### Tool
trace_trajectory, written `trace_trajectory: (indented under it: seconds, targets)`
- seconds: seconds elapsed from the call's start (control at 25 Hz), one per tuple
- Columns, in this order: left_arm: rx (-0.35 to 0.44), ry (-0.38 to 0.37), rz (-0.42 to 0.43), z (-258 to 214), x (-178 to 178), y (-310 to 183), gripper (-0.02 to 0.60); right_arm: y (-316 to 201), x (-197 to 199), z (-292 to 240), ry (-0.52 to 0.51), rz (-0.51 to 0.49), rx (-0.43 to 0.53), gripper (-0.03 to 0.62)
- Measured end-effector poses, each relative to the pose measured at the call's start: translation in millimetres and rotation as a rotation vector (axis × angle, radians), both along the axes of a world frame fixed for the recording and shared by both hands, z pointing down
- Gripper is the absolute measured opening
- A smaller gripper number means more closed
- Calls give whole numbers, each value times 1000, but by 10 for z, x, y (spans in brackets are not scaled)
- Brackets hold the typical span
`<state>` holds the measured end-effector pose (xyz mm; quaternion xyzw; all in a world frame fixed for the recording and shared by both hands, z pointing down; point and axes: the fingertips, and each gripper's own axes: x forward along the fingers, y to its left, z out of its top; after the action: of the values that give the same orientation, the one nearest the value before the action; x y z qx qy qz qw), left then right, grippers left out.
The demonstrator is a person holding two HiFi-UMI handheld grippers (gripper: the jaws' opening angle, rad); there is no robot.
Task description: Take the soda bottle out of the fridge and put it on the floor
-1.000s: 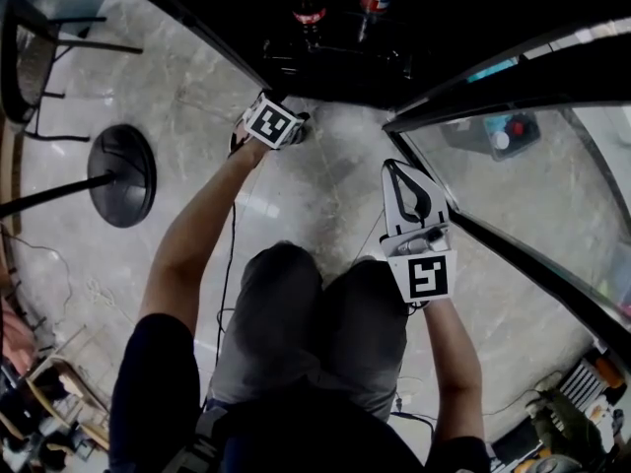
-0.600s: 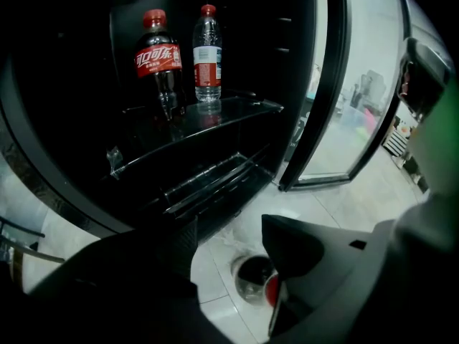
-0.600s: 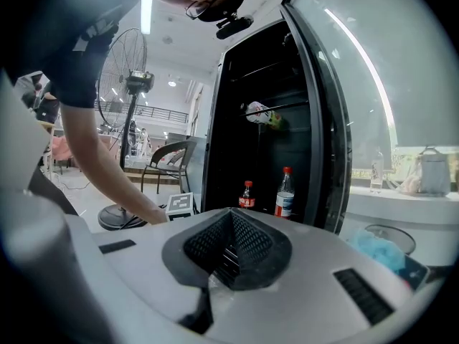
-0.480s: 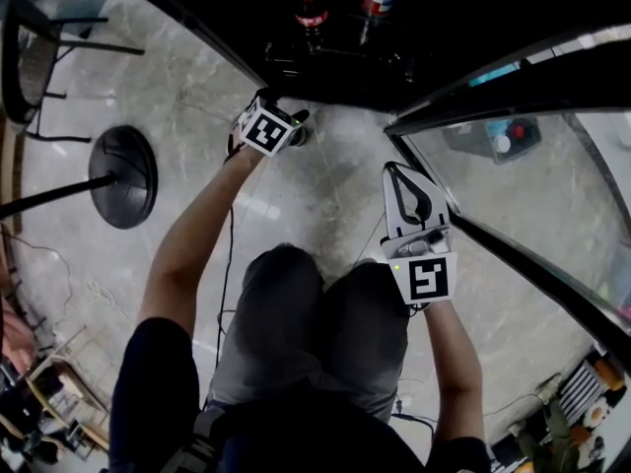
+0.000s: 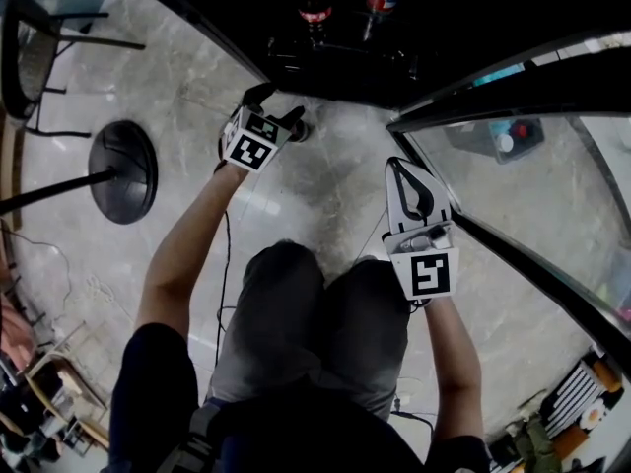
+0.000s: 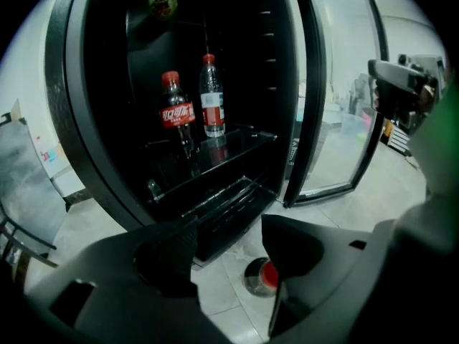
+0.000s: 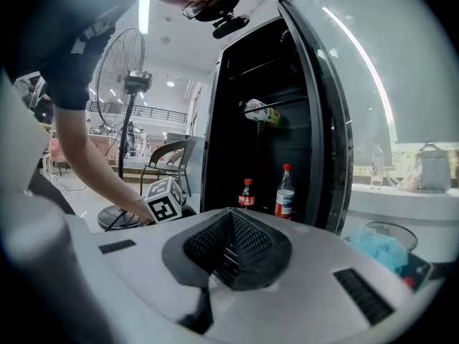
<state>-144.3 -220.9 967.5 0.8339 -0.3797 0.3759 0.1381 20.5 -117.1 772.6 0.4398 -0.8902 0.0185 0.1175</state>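
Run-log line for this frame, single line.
left gripper open above soda bottle upright on floor | right gripper shut, empty | cola bottle, clear bottle on fridge shelf

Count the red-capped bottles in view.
3. Cola bottle and clear bottle stand side by side on the fridge shelf; a third bottle stands on the floor below the left gripper, jaws open. Others may be hidden on upper shelves.

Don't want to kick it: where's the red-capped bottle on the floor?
In the left gripper view the bottle stands just before the open fridge, under the open left claw.
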Motion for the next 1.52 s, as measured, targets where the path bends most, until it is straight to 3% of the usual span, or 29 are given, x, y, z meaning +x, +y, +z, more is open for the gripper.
trace_trajectory:
  seconds: [0.12,0.28,0.4,0.64,0.8,1.24,1.52]
  targets:
    - [121,44,-8,-383,-1,49,288,9,-30,-38,-6,-6,5,17]
    - [280,101,-25,-879,-26,151,221,-8,-49,-78,-1,-16,6,17]
    - [337,131,-40,-1078,-48,253,192,-23,-69,-105,-12,-17,11,17]
    - [494,164,-96,-1459,-146,356,60,-54,-86,-156,-34,-19,16,17]
    - [586,186,-115,-1778,-165,411,26,-47,-70,-266,-50,-10,13,17]
    - [631,296,-211,-2977,-209,735,23,36,-98,-1241,-79,8,65,17]
    - [628,285,-231,-4097,-242,1007,23,142,-81,-2218,-92,24,53,17]
